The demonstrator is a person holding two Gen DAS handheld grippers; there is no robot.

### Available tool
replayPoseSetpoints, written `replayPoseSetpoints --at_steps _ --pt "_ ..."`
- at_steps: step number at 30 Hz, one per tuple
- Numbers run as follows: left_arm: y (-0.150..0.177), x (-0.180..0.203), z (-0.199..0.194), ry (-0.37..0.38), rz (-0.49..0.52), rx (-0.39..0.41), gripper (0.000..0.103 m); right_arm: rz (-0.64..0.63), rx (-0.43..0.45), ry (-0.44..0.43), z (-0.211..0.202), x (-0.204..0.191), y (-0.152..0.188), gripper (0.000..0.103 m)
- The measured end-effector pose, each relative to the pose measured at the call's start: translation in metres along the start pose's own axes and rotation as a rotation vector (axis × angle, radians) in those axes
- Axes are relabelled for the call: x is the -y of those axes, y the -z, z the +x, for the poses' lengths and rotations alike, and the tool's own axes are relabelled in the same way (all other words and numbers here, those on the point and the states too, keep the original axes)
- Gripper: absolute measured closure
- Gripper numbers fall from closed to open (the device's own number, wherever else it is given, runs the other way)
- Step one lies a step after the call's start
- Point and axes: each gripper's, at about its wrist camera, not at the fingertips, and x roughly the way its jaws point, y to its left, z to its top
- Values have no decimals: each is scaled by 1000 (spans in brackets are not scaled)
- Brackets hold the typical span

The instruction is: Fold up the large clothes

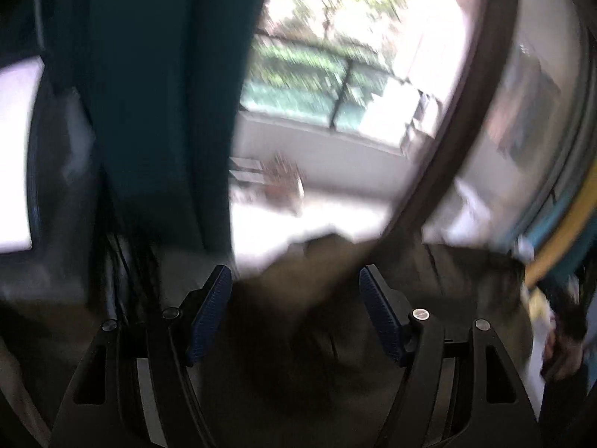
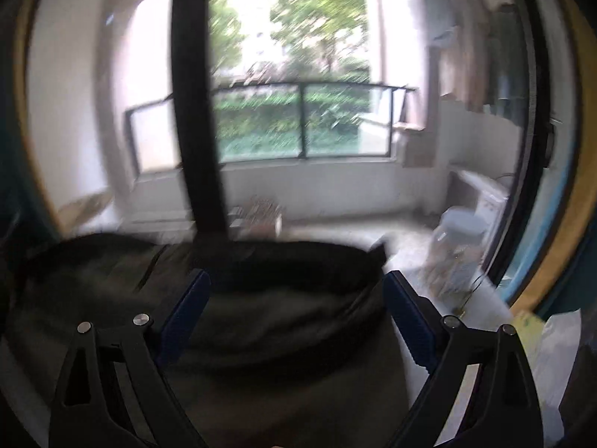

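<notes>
daylight from window (image 2: 298, 123) blows out, foreground dim; heavy motion blur both views; fisheye-bent edges; garment (image 2: 261, 328) detail perhaps lost.

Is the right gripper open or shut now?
Open. The right gripper has its two blue pads wide apart, with the dark olive garment lying between them, not pinched.

The garment (image 2: 268, 336) is plain dark olive, the hand-held gripper (image 2: 294, 317) black with ribbed blue pads (image 2: 408, 321).
</notes>
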Motion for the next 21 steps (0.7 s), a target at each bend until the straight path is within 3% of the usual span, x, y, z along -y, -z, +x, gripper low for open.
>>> replayPoseSetpoints --at_steps 4,9,15,21 --pt "55 25 27 -4 107 -162 29 -71 -146 -73 17 -19 31 10" --pt "81 44 35 8 149 -222 29 -165 -285 -120 46 -33 50 10" --pt "70 64 71 -58 203 -257 29 -171 -295 -85 74 -38 30 10" --pt "32 78 95 -105 272 -151 29 -155 -220 -69 90 -37 -7 10"
